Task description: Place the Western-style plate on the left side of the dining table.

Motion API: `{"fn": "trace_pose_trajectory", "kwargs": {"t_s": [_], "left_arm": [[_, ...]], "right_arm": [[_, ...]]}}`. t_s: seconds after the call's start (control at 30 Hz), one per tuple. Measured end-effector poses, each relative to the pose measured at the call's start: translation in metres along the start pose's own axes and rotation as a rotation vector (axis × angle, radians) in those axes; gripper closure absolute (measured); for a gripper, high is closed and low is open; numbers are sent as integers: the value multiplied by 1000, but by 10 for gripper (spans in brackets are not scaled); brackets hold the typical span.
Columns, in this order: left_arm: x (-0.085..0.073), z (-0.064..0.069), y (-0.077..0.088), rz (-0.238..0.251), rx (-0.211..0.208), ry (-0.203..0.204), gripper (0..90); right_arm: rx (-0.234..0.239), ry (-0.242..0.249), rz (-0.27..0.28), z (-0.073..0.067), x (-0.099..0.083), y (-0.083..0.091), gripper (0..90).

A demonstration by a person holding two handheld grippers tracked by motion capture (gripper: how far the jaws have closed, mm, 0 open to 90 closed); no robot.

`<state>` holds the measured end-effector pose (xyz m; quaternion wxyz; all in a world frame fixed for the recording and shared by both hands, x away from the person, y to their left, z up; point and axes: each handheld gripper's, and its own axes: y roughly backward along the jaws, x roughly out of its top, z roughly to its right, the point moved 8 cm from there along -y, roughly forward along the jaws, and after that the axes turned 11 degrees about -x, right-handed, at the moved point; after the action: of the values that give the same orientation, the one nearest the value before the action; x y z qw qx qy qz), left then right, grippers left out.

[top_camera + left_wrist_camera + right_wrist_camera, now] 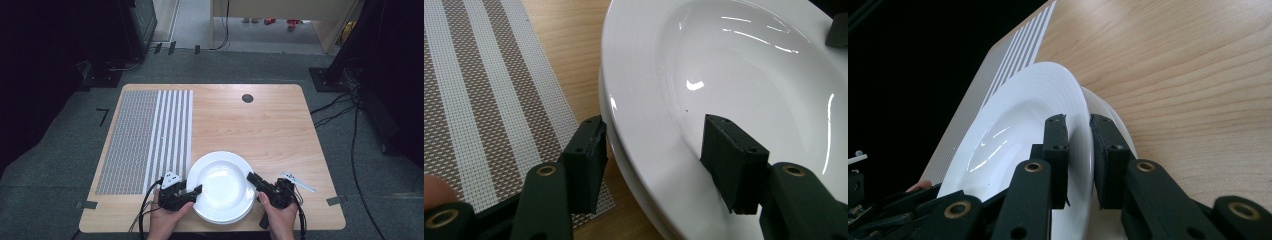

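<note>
wooden table (260,125), white plates (220,175) between both claws

White plates (222,186), brown-and-white striped mat (145,140), black tongs (651,170).

striped woven placemat (145,140) on wooden table (260,125), grey carpet floor (60,150)

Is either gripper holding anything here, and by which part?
The right gripper clamps the top plate by its rim. The left gripper straddles the opposite rim, jaws open.
</note>
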<state>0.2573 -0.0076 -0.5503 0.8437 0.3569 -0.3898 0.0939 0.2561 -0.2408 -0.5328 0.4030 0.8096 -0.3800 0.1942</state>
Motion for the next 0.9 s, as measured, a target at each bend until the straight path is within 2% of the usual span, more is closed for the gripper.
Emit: {"fn": "trace_pose_trajectory", "kwargs": {"t_s": [0.43, 0.53, 0.57, 0.8, 0.9], "left_arm": [[0, 1, 0, 8, 27, -1, 449], [2, 0, 5, 26, 57, -27, 464], [5, 2, 9, 43, 53, -32, 483], [4, 3, 13, 55, 26, -22, 483], [4, 3, 14, 55, 26, -21, 484]], "right_arm": [[64, 12, 8, -1, 3, 0, 811], [84, 19, 5, -2, 3, -2, 811], [88, 24, 6, -3, 3, -2, 811], [86, 46, 8, -1, 3, -4, 804], [110, 67, 34, -4, 5, -3, 805]]}}
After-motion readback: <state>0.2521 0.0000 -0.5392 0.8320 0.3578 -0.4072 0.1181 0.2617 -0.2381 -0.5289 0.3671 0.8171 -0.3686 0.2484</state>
